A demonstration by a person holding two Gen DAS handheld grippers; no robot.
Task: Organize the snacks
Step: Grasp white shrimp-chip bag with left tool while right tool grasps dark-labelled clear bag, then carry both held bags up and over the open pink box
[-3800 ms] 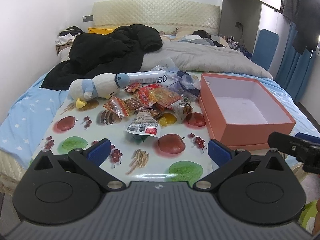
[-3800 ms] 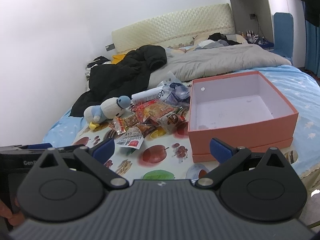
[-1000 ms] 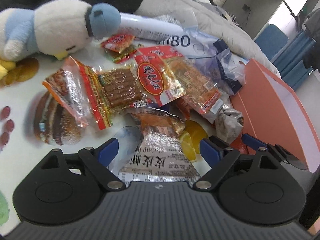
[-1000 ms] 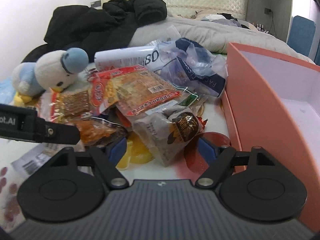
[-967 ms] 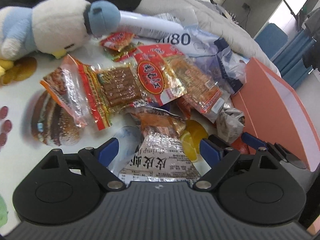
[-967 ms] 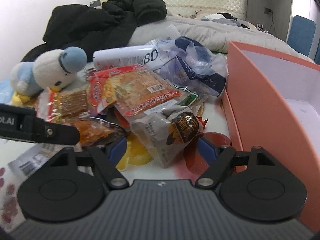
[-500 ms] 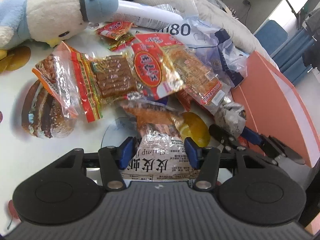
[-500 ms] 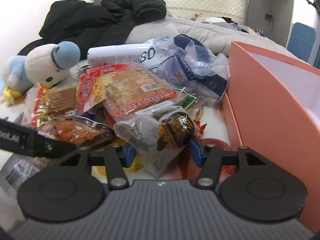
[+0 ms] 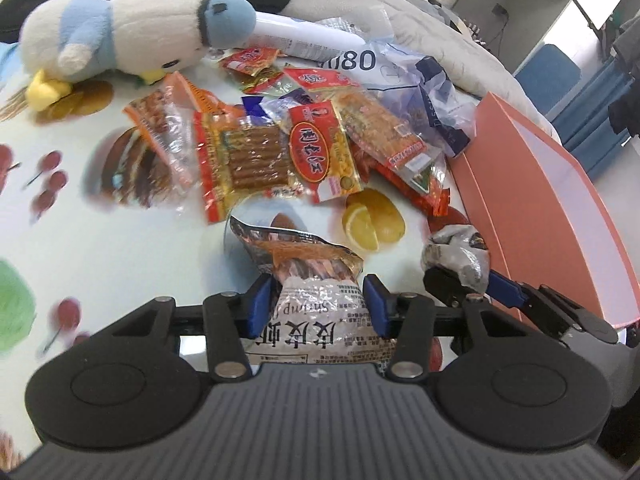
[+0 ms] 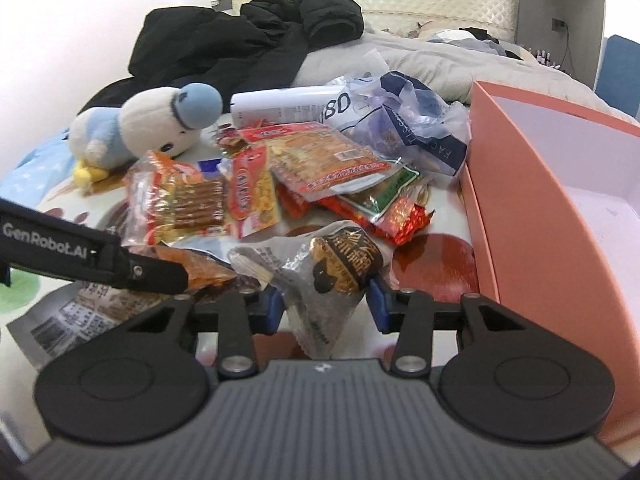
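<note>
— Shrimp packet [image 9: 316,300] pinched between the blue pads of the left gripper [image 9: 316,302], jaws just closed in on it; near the front edge of the fruit-print cloth [image 9: 100,248].

— And on the right?

— Grey packet [image 10: 324,276] clamped in the right gripper [image 10: 326,304], jaws likewise just narrowed onto it; close beside the near corner of the orange box [image 10: 532,216].

— Rest of the snacks?

— Heaped mid-cloth: red-and-yellow packets [image 9: 276,152] overlapping, a clear blue-printed bag [image 10: 412,128] behind them against the box wall, a white tube [image 10: 280,110] at the far side.

— Beyond that?

— Plush toy [image 9: 132,36] lying toward the far left corner of the cloth, head touching the tube. Black jacket [image 10: 248,44] and grey quilt [image 10: 452,60] farther back on the bed. Box open, white inside; nothing visible in the part shown.
</note>
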